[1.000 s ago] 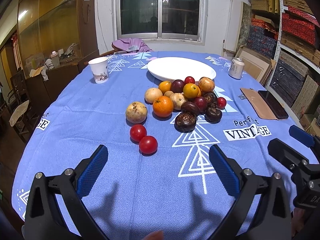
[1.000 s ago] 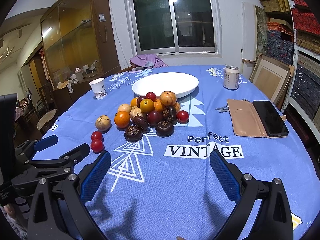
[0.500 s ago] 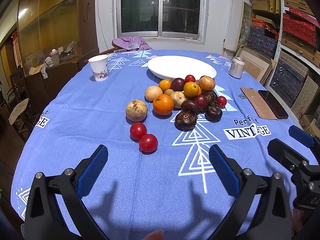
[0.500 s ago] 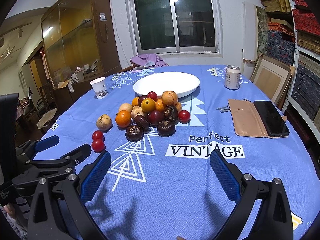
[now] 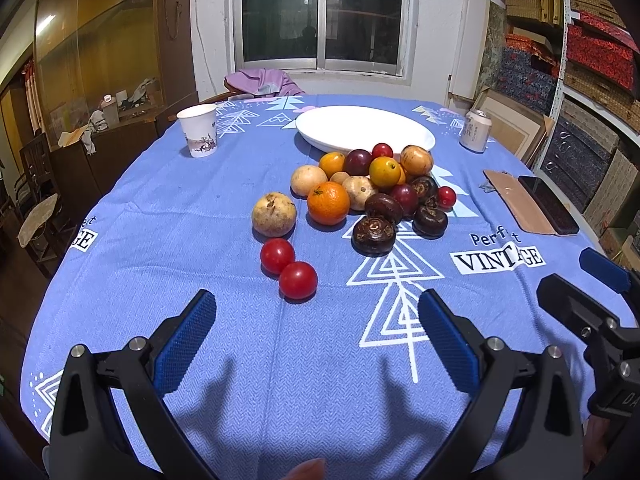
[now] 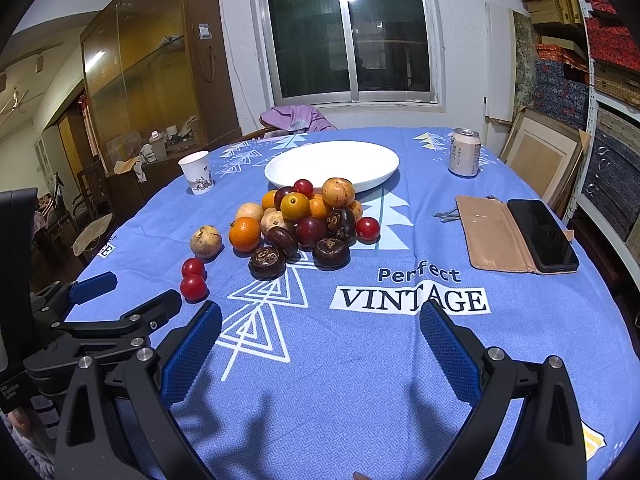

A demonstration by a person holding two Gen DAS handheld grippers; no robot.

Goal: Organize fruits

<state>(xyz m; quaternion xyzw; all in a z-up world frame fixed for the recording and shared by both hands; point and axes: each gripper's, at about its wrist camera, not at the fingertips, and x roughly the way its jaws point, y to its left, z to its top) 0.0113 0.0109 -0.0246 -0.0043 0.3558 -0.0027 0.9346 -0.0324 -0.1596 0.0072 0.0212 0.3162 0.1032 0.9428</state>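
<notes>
A pile of fruit (image 5: 376,192) (image 6: 308,216) sits mid-table on the blue cloth: oranges, pale round fruits, dark plums and brown-black ones. Two red tomatoes (image 5: 298,280) (image 6: 193,287) lie apart at the near left, beside a pale fruit (image 5: 274,215). Behind the pile stands an empty white plate (image 5: 366,130) (image 6: 332,164). My left gripper (image 5: 316,316) is open, low over the cloth just short of the tomatoes. My right gripper (image 6: 320,328) is open too, over the "Perfect VINTAGE" print, nothing between its fingers.
A paper cup (image 5: 198,130) stands at the far left, a drinks can (image 6: 464,153) at the far right. A phone in a tan flip case (image 6: 516,236) lies at the right edge. Shelves of boxes line the right wall; a cabinet stands left.
Both grippers have edged forward slightly toward the fruit; the pile looks a little nearer. Nothing was picked up and both stay open.
</notes>
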